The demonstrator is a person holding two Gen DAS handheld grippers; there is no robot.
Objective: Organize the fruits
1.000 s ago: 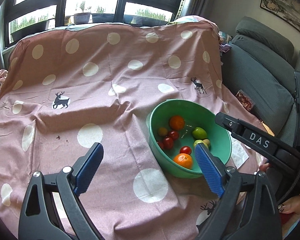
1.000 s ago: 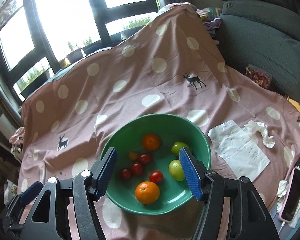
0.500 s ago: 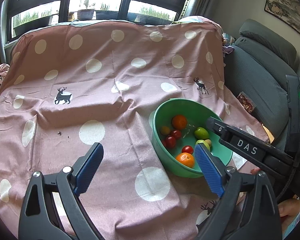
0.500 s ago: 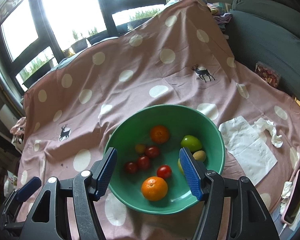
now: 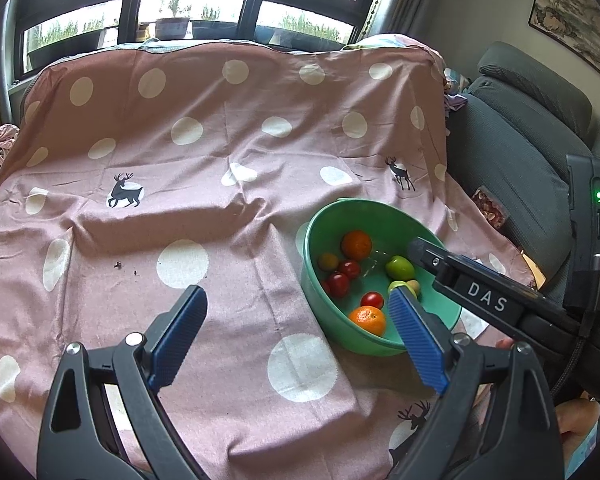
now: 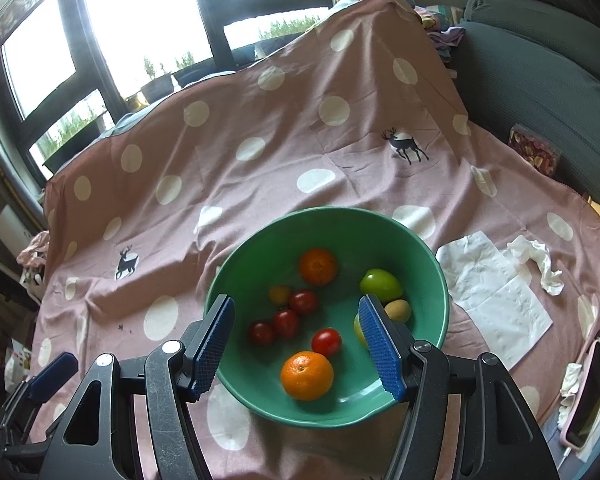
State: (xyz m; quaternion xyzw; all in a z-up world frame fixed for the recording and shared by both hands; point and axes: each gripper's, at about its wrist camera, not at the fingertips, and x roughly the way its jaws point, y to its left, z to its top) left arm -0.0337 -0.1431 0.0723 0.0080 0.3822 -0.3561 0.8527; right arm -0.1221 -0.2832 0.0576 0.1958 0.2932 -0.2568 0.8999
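Note:
A green bowl [image 6: 420, 248] sits on the pink dotted cloth [image 6: 260, 152]. It holds two oranges [image 6: 307, 375], several red tomatoes [image 6: 326, 342], a small yellow fruit [image 6: 279, 294], green fruits [image 6: 380, 284] and a tan one [image 6: 398, 310]. My right gripper [image 6: 296, 346] is open and empty, hovering over the bowl's near side. In the left wrist view the bowl [image 5: 314, 240] is at right, with my right gripper's finger [image 5: 432, 258] over it. My left gripper [image 5: 296, 340] is open and empty above the cloth [image 5: 180, 200], left of the bowl.
White paper napkins [image 6: 496, 292] lie right of the bowl, and a phone in a pink case [image 6: 590, 392] at the far right edge. A grey sofa [image 5: 532, 160] borders the cloth on the right. Windows [image 5: 200, 0] stand behind.
Both grippers have drawn back and up slightly; the bowl sits a little farther off and more centred between the right fingers. A tan fruit has come into view. Both stay open.

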